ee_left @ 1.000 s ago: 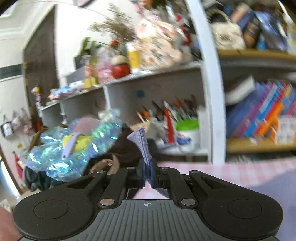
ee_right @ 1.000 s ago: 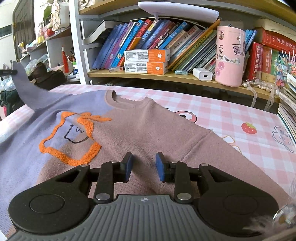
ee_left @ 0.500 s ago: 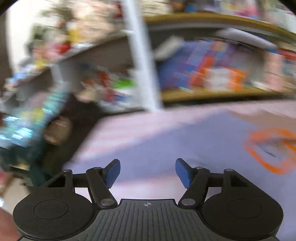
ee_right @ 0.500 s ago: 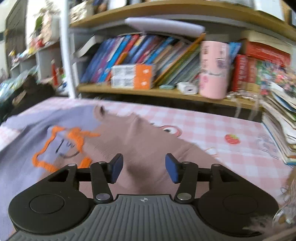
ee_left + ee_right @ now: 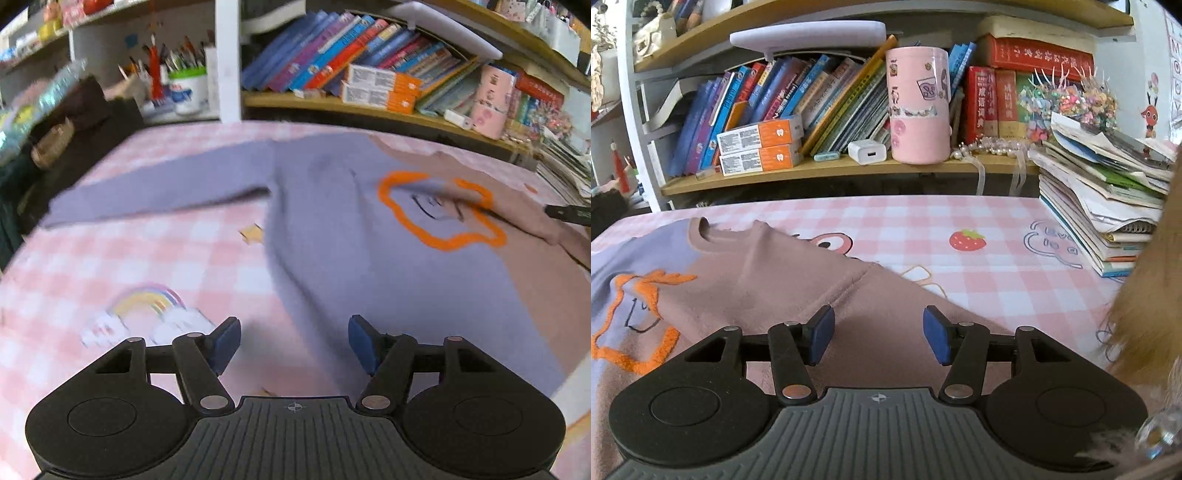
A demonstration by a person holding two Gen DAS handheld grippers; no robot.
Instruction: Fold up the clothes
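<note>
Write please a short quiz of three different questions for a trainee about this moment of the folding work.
1. True or false: the left claw is shut on the purple sleeve.
2. Which colour is the outline on the sweater chest? A green, B orange, C black.
3. Fill in: the pink cup stands on the ____.

Key: 1 false, both claws are open and the sleeve lies flat on the checked tablecloth. 2 B. 3 shelf.
</note>
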